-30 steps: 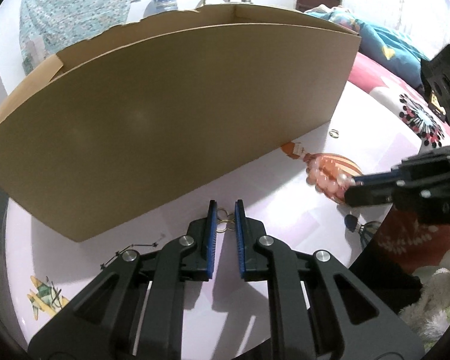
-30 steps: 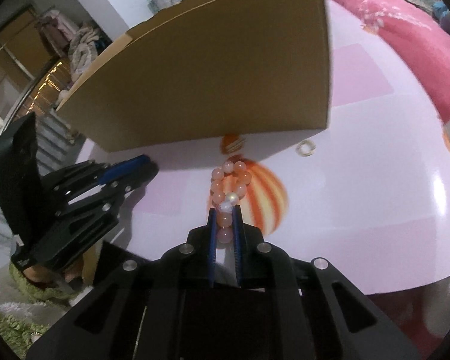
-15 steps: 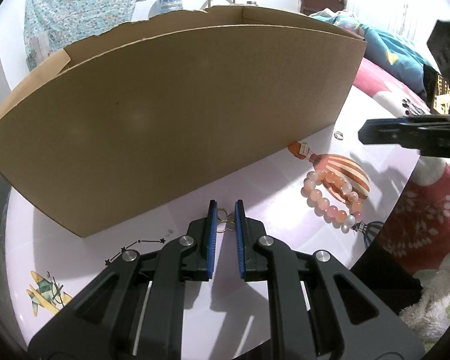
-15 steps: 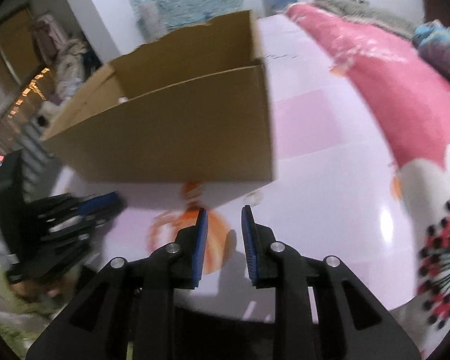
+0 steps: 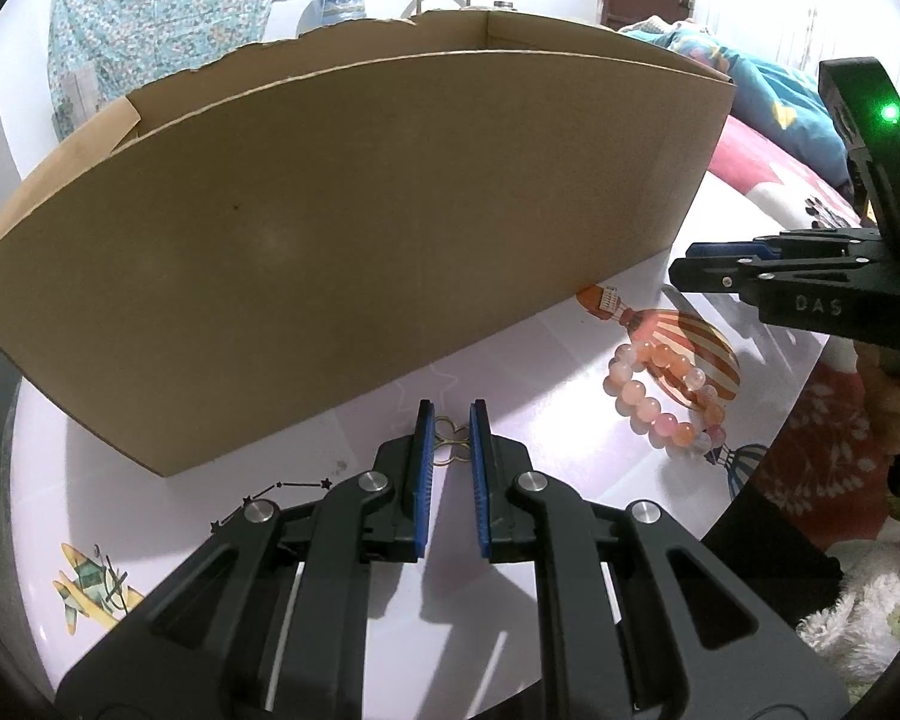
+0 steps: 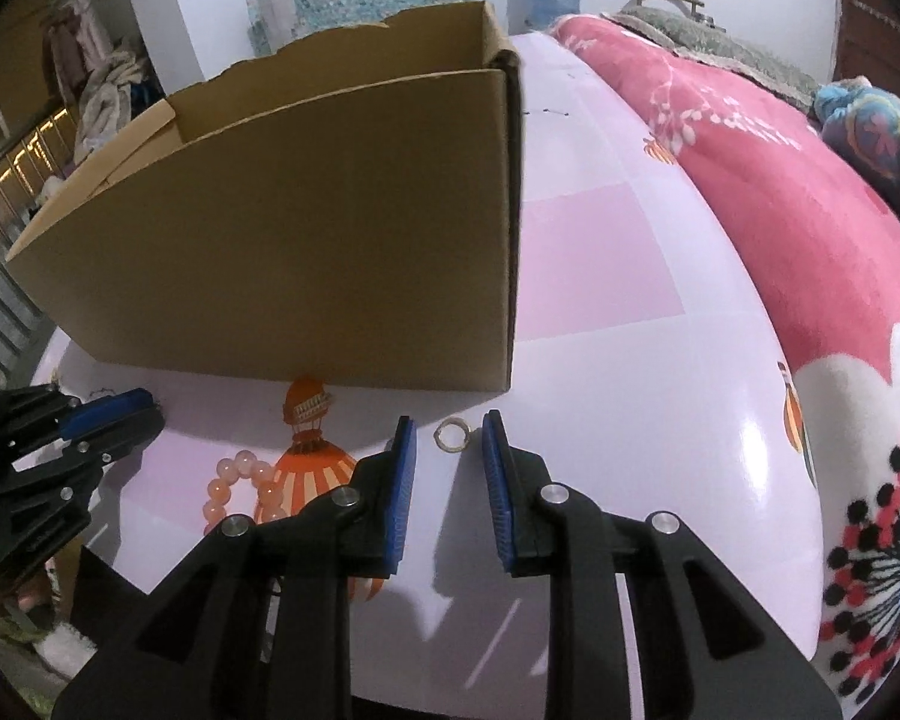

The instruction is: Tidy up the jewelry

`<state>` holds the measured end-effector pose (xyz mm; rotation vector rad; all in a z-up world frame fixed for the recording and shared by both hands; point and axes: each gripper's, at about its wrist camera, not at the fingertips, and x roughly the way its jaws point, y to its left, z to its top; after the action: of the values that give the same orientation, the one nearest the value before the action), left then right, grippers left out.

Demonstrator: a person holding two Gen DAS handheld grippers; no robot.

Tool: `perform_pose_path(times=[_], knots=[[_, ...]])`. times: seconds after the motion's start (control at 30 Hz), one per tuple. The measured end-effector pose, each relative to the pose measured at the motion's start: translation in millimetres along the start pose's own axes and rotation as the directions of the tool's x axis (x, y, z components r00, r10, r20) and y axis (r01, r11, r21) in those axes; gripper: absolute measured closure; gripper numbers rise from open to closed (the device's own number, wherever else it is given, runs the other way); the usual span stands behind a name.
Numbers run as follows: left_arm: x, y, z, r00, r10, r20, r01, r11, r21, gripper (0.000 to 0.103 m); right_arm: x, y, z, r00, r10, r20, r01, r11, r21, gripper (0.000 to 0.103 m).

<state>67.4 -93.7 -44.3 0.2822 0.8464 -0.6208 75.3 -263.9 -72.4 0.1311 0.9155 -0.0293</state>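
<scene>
So the small gold ring (image 6: pixel 452 435) sits on the sheet just past the right gripper (image 6: pixel 448 439), jaws apart a bit after closing slightly, nothing pinched. Left gripper (image 5: pixel 449 432) clamps thin gold hoops (image 5: pixel 452 446) w/ bead bracelet (image 5: pixel 666 394) nearby, by the cardboard box (image 5: pixel 342 228).

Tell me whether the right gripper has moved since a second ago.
Yes. The right gripper has let go of the bead bracelet and swung right along the cardboard box to the small ring; its jaws have just been opening.
</scene>
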Motion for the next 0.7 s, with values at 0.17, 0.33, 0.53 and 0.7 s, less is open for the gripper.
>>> perform_pose_path(times=[0.17,0.33,0.53,0.7], knots=[[0,0,0,1.0,0.001,0.001,-0.001,1.0,0.0,0.092,0,3,-2,1.0,-0.007,0.007,0.007,1.0,-0.013,0.092],[0,0,0,1.0,0.003,0.001,-0.003,1.0,0.001,0.092,-1,0,-3,1.0,0.012,0.013,-0.012,1.0,0.004,0.092],[0,0,1,1.0,0.002,0.002,-0.002,1.0,0.0,0.092,-9,-2,-2,0.999,0.019,0.031,-0.02,1.0,0.018,0.092],[-2,1,2,1.0,-0.002,0.009,0.002,1.0,0.0,0.102,-19,-2,0,0.999,0.021,0.049,-0.021,1.0,0.019,0.092]])
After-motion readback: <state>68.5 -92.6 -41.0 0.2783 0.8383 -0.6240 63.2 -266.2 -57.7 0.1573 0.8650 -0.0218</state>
